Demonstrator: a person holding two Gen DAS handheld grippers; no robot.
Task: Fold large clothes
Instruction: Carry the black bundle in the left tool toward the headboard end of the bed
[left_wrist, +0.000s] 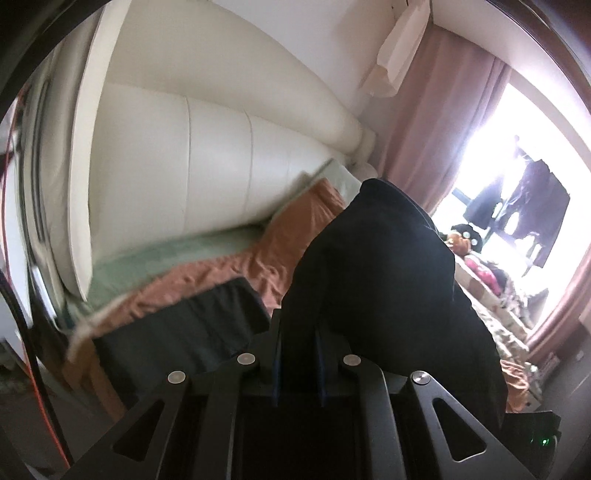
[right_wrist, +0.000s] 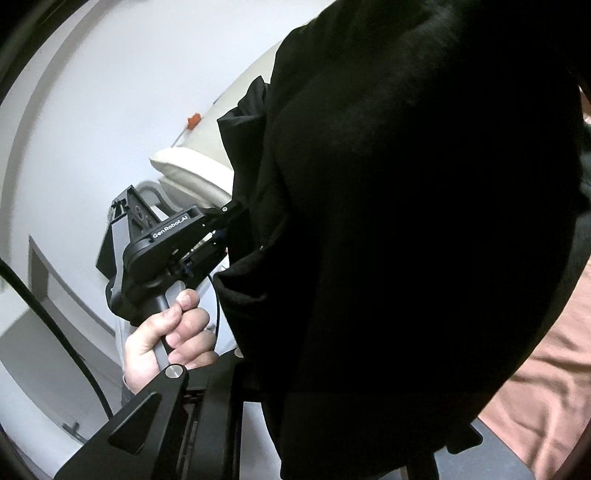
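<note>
A large black garment (left_wrist: 388, 273) hangs lifted above the bed in the left wrist view. My left gripper (left_wrist: 299, 332) is shut on its edge, with cloth between the jaws. In the right wrist view the same black garment (right_wrist: 424, 221) fills most of the frame and covers my right gripper's fingers, so I cannot see how its jaws stand. The left gripper (right_wrist: 229, 221) also shows there, held by a hand (right_wrist: 170, 332), its tips pinching the garment's edge. A dark folded cloth (left_wrist: 184, 328) lies on the bed below.
An orange-brown bedsheet (left_wrist: 229, 273) and a pale green sheet (left_wrist: 177, 254) cover the bed, against a cream padded headboard (left_wrist: 221, 158). Pink curtains (left_wrist: 443, 122) and a bright window are at the right. Clutter lies on the bed's far side (left_wrist: 491, 280).
</note>
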